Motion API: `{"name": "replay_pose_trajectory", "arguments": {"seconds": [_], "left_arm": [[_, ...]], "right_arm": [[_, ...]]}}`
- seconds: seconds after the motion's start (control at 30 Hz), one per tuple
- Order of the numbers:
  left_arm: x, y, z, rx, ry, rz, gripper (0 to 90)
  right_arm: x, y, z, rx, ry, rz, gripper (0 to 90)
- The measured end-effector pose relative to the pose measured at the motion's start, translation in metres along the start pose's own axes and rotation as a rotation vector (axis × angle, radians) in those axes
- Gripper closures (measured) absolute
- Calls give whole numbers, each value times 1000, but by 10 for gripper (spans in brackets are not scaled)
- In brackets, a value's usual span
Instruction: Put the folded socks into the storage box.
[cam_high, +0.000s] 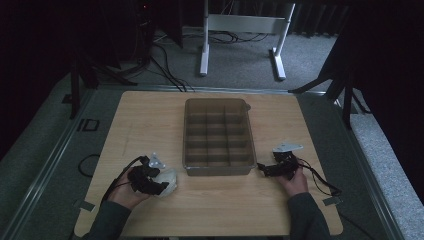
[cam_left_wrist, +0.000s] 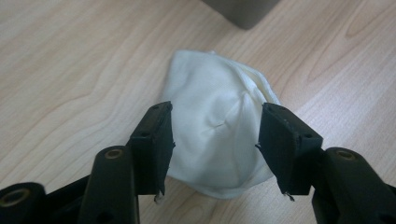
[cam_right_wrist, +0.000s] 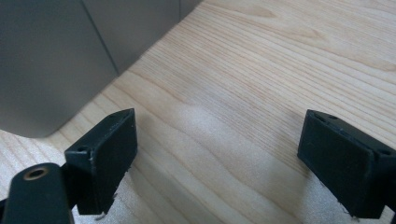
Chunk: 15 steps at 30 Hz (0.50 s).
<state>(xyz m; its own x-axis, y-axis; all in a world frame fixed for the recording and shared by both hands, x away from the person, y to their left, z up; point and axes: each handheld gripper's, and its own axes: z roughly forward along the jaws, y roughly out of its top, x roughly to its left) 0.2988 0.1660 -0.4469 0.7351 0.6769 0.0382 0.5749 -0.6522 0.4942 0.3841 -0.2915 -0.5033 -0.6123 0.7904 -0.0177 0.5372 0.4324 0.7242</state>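
Over on the left, the left tongs (cam_left_wrist: 215, 140) stand spread around a small, crumpled white cloth bundle (cam_left_wrist: 219, 130) lying on the pale wooden surface (cam_high: 150, 125), jaws flanking it but not yet pinching. In the middle, the grey plastic divided tray (cam_high: 218, 136) looks bare, so I'd say the sorting has hardly started. On the right, the right tongs (cam_right_wrist: 219, 158) rest wide apart, holding nothing.

My left gripper (cam_high: 161, 186) covers part of the white cloth (cam_high: 170, 180) in the high view (too dim to read its folds); the grey tray (cam_right_wrist: 56, 56) is cut off in my right gripper view.
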Motion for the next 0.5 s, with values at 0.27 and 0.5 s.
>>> {"name": "replay_pose_trajectory", "arguments": {"seconds": [0.27, 0.5], "left_arm": [[-2, 2, 10, 29, -42, 19, 396], [-1, 2, 19, 51, -52, 6, 383]], "right_arm": [[0, 0, 0, 0, 0, 0, 116], [0, 0, 0, 0, 0, 0, 116]]}}
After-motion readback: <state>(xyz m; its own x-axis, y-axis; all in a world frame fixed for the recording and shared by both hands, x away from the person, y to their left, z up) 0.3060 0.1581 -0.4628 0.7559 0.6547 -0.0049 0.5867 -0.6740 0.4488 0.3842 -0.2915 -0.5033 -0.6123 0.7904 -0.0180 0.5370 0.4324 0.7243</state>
